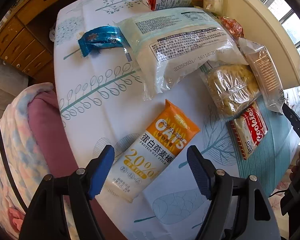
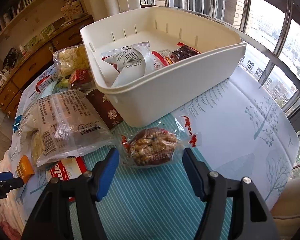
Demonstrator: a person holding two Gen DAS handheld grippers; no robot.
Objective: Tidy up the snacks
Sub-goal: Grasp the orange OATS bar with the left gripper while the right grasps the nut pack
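My left gripper (image 1: 150, 164) is open, its blue pads either side of an orange and white oat stick packet (image 1: 150, 154) lying on the tablecloth. My right gripper (image 2: 150, 166) is open, just short of a clear-wrapped walnut snack (image 2: 152, 147) on the striped cloth. A cream plastic bin (image 2: 170, 84) stands behind it and holds several wrapped snacks (image 2: 130, 60). The bin's rim also shows in the left wrist view (image 1: 270, 30). Loose packets lie around: a large white bag (image 1: 180, 46), a blue wrapper (image 1: 100, 40), a red cookies pack (image 1: 250, 128).
The table's left edge (image 1: 58, 92) drops off to a pink blanket (image 1: 40, 130). Wooden drawers (image 1: 20, 46) stand beyond. A brown snowflake packet (image 2: 106, 108) leans at the bin's left wall. Window bars (image 2: 270, 50) run behind the bin.
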